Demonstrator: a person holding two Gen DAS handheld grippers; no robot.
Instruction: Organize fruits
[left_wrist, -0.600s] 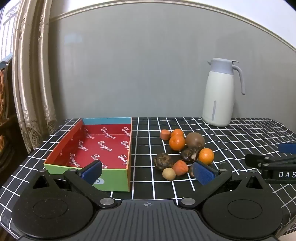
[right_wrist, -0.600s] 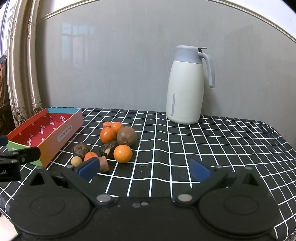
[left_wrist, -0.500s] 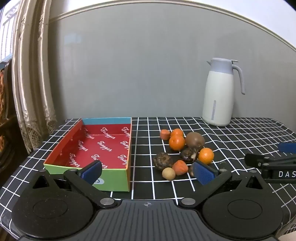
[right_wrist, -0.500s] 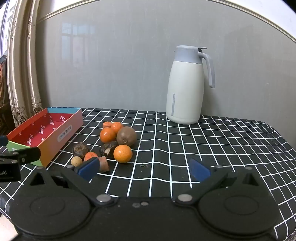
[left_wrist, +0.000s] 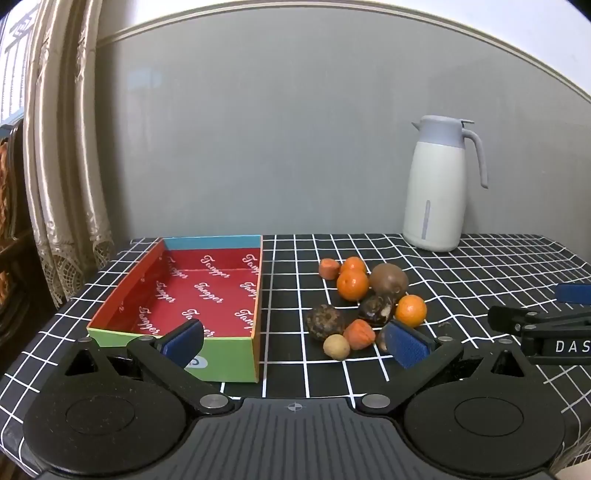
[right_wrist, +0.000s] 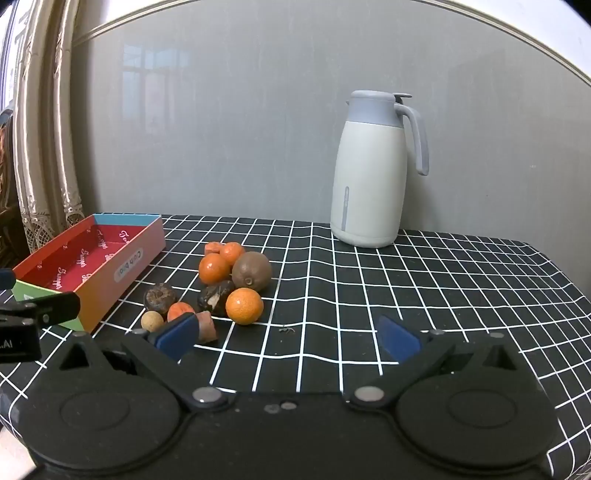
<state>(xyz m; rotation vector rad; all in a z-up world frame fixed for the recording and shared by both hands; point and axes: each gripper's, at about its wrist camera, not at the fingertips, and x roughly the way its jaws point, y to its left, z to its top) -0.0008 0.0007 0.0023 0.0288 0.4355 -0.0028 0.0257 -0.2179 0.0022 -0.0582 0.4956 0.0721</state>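
Both claws, left (left_wrist: 295, 341) and right (right_wrist: 288, 338), gape level near fruit pile (right_wrist: 221, 280).

Both cameras sit low over the table's near edge, facing the grey wall. The left wrist view has the box (left_wrist: 192, 291) at 11 o'clock; the right wrist view, further right, has it at 9. Both share the fruit pile (left_wrist: 364, 299) and jug (right_wrist: 373, 177).

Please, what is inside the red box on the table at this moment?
The red box shows only its printed red floor, with no fruit on the visible part. The near corner is hidden behind the left hand-held gripper finger and front wall.
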